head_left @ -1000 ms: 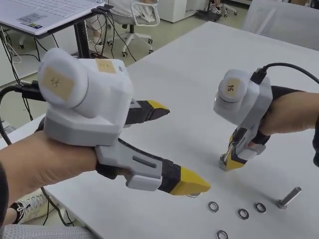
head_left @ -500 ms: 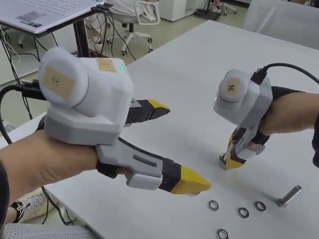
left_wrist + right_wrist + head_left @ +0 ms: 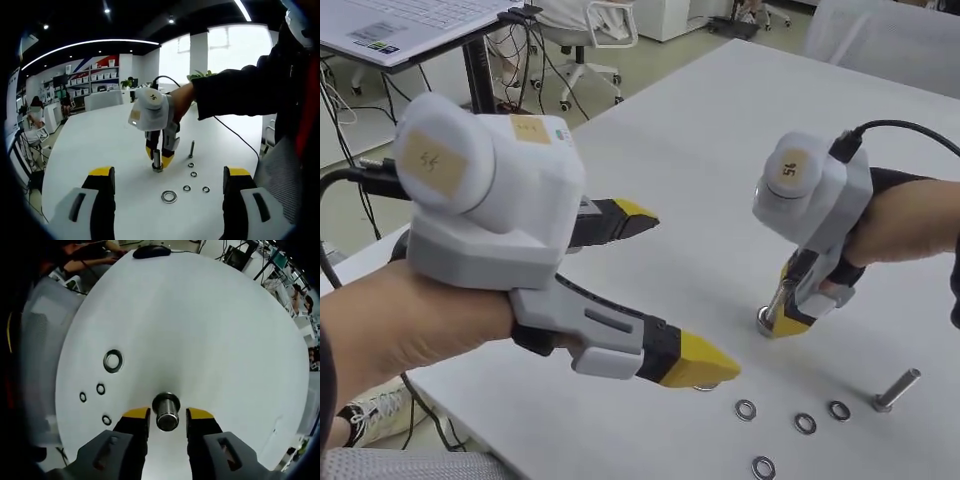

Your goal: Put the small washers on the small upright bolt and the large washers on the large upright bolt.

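My right gripper (image 3: 786,322) points down at the white table (image 3: 700,130) and is shut on the large bolt (image 3: 167,412), which stands on its head between the yellow tips. In the left gripper view, that bolt (image 3: 157,161) sits under the right gripper (image 3: 159,159). My left gripper (image 3: 670,290) hovers open at the near left, holding nothing. A large washer (image 3: 169,196) lies just ahead of it. Several small washers (image 3: 805,423) lie near the front edge. The small bolt (image 3: 897,390) rests head-down to the right; I cannot tell whether it is upright or tilted.
A laptop (image 3: 410,25) sits on a stand beyond the table's left edge, with office chairs (image 3: 595,40) and cables behind it. A dark mouse (image 3: 152,251) lies at the far side of the table. A cable (image 3: 910,130) trails from my right gripper.
The picture has shifted a little. My right gripper stays on the large bolt and my left gripper stays open in the same place.
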The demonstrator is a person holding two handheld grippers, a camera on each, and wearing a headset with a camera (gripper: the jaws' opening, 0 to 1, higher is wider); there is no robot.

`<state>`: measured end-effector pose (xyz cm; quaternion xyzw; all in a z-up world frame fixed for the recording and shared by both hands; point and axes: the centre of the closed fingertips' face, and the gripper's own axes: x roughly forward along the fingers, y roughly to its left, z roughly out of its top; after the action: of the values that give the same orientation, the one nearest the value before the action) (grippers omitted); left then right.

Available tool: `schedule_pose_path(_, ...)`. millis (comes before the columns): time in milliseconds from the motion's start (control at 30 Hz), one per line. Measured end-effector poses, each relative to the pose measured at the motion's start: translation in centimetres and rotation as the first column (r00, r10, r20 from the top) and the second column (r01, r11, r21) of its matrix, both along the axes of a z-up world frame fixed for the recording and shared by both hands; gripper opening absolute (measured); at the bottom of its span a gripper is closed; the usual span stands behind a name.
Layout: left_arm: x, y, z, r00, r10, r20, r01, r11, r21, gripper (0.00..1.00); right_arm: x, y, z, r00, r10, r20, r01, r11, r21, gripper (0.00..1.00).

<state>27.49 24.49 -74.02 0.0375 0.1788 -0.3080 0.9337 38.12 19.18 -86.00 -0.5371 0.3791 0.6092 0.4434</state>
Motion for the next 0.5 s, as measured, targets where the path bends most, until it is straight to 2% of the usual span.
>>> schedule_pose_path(500, -0.3, 0.0, -0.1, 1.0, -0.009, -0.005, 0.009, 1.0, 0.003, 0.89, 0.8, -1.1, 1.5, 0.999, -0.033, 0.028, 0.033, 0.999, 0.019, 0.36)
